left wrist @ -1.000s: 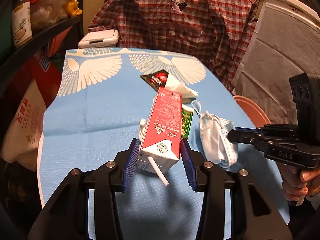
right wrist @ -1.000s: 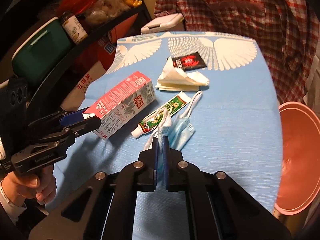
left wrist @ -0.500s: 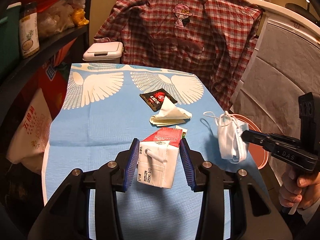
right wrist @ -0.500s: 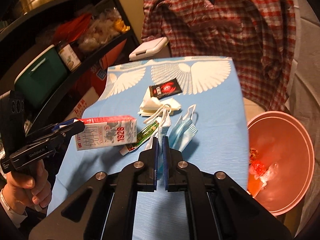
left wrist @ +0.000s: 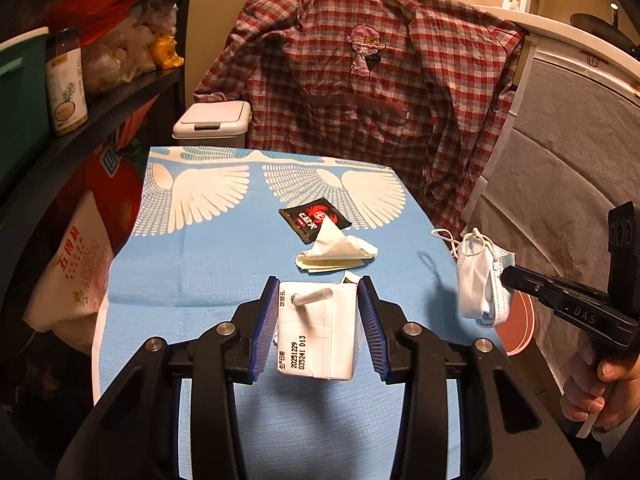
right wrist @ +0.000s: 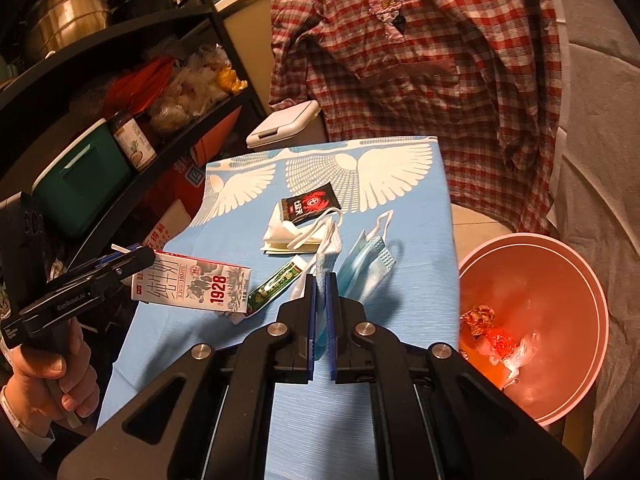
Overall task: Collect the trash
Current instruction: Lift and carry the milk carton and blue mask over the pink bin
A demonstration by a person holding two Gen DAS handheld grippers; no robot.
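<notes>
The carton (left wrist: 320,330) is clamped between the left gripper's (left wrist: 319,322) pads, lifted off the table (left wrist: 200,264); one mask (right wrist: 362,268) hangs pinched in the closed right gripper (right wrist: 321,312), with the bin (right wrist: 576,276) to its right and lower. This looks like the carry step: next, swing both loads over the bin and release. Ahead of the grippers lie one tissue (left wrist: 334,254), one sachet (left wrist: 314,218) and one tube (right wrist: 276,288).
</notes>
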